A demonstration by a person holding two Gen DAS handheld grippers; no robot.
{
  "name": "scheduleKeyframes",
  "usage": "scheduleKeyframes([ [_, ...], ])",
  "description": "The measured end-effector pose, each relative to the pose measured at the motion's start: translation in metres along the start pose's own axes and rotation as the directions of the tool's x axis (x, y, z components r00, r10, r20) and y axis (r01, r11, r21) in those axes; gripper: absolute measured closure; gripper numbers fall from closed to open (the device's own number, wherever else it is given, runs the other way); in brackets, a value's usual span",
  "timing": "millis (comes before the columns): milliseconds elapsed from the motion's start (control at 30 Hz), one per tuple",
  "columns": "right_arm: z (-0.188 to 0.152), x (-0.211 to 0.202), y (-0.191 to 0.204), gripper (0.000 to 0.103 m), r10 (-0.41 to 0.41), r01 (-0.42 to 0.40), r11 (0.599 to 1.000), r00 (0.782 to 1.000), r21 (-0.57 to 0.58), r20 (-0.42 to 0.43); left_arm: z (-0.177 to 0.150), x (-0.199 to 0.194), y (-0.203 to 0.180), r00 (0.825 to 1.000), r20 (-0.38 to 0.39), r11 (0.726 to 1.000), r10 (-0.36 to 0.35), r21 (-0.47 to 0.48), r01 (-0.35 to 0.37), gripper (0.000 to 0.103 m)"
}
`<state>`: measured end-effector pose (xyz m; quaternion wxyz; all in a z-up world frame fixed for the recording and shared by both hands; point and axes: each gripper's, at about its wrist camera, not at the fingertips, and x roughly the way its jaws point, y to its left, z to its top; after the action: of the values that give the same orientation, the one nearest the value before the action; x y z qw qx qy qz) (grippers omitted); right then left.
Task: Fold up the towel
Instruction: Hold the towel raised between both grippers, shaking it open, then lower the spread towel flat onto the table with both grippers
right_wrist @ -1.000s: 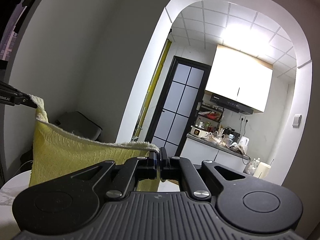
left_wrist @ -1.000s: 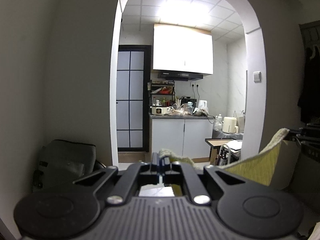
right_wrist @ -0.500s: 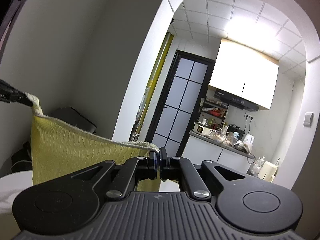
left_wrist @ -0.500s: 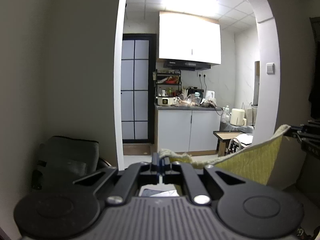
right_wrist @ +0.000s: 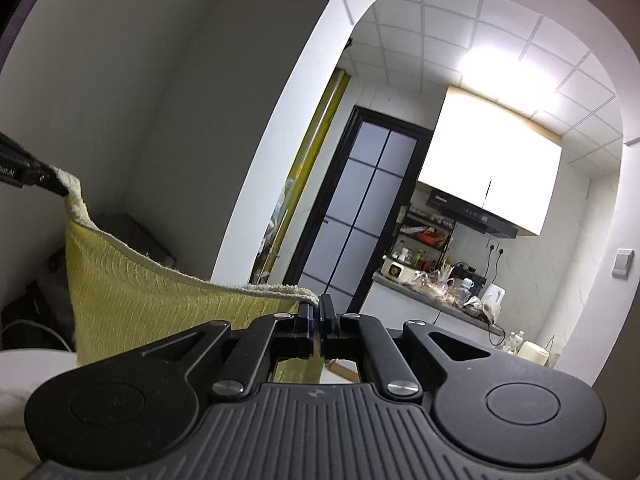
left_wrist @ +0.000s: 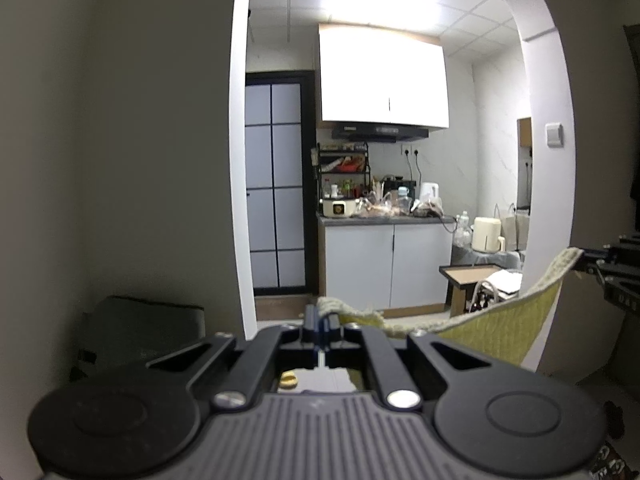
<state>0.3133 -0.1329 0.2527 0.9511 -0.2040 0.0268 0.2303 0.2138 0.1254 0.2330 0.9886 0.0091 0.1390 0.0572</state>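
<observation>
Right wrist alone shows towel (right_wrist: 160, 300) hanging broad between both tools.

A: Left cam check?
B: Left black two-finger claw (left_wrist: 321, 322) clamped on one corner of the yellow ribbed cloth towel (left_wrist: 508, 326). Its cream edge sags over to the right black claw (left_wrist: 588, 261), pinching the far corner at frame right.
A: Background?
B: Arched white doorway (left_wrist: 548, 120). Kitchen beyond: grey worktop (left_wrist: 384, 220) on white cabinets, cluttered. Dark-framed glass door (left_wrist: 274, 200) on the left.
</observation>
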Motion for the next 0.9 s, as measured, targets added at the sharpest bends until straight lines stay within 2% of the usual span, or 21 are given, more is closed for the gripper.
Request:
scheduleKeyframes([
  [300,-0.048,-0.001,0.02,0.1,0.068,-0.071,0.997,0.99,-0.019,-0.126,-0.05,-0.003,0.002,0.992,-0.121,1.0,-0.027,-0.018,0.025,0.1],
  [567,-0.083,-0.03,0.045,0.1,0.151,-0.163,0.986,0.962,-0.035,-0.227,-0.092,-0.023,-0.003,0.974,-0.219,0.998,-0.052,-0.04,0.044,0.1],
  [900,-0.116,-0.065,0.059,0.1,0.202,-0.22,0.975,0.927,-0.021,-0.315,-0.139,-0.043,-0.009,0.946,-0.314,0.993,-0.084,-0.11,0.052,0.1],
])
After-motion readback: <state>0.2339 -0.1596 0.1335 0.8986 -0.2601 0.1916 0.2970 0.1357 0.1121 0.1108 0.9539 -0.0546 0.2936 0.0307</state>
